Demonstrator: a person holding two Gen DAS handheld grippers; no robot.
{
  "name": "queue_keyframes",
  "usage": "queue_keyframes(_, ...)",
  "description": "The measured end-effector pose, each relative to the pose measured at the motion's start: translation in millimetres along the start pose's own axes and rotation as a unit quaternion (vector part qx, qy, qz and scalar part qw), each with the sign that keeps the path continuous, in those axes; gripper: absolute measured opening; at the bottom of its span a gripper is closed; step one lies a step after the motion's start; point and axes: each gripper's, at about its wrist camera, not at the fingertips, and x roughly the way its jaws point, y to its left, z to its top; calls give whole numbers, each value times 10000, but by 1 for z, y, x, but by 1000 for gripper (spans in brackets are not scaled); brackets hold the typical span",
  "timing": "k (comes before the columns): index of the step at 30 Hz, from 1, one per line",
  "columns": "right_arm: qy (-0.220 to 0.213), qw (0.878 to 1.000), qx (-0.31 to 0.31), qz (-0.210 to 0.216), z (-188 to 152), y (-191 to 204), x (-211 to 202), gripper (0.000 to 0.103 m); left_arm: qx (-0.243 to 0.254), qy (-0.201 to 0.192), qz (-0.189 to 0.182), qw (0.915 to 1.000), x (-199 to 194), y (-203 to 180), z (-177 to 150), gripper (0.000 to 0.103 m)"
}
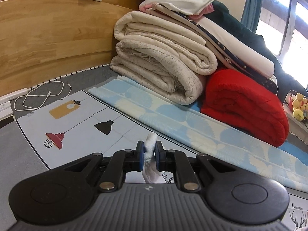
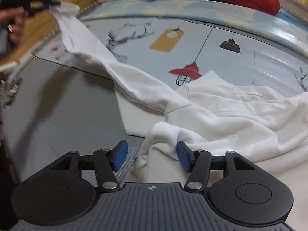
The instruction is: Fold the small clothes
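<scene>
- The white garment (image 2: 211,105) lies crumpled on the printed sheet (image 2: 269,61) of the bed, its bulk toward the bed's near edge, with 1 long sleeve stretched up toward the far left corner by the wooden headboard (image 1: 48,38).
- The left gripper (image 1: 149,152) is clamped on the tip of that sleeve; white cloth bunches between its blue pads and hangs below them.
- The right gripper (image 2: 152,156) has its jaws apart over a raised fold of the garment near the bed's near edge; 1 pad touches the cloth, but nothing is pinched.
- The fabric looks light, soft and limp, probably cotton knit: it will sag and crease wherever it is unsupported, and it should not slip much from rubbery pads.
- Good holds are likely hems, cuffs or a doubled fold, since a single layer could pull free or drag the rest along.
- No containers show; folded quilts (image 1: 163,63) and a red blanket (image 1: 244,107) are stacked at the bed's far edge.
</scene>
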Motion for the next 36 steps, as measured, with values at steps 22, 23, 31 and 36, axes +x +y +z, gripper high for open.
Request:
queue_keyframes(22,203,9928,-910,755,-5,-13,-59,17,-668,-812,-44,9944,-36,68,43,9)
queue_keyframes(23,444,9894,-1075,872,-10,-10,-51,17,-640,-592,145,9961,-28,73,38,9)
queue_keyframes(31,1145,9817,-1346,704,-28,2,-10,30,-259,877,1257,9878,18,71,6,15)
queue_keyframes(36,553,9844,-1265,1094,-11,-19,-58,34,288,422,642,9966,-7,5,10,28)
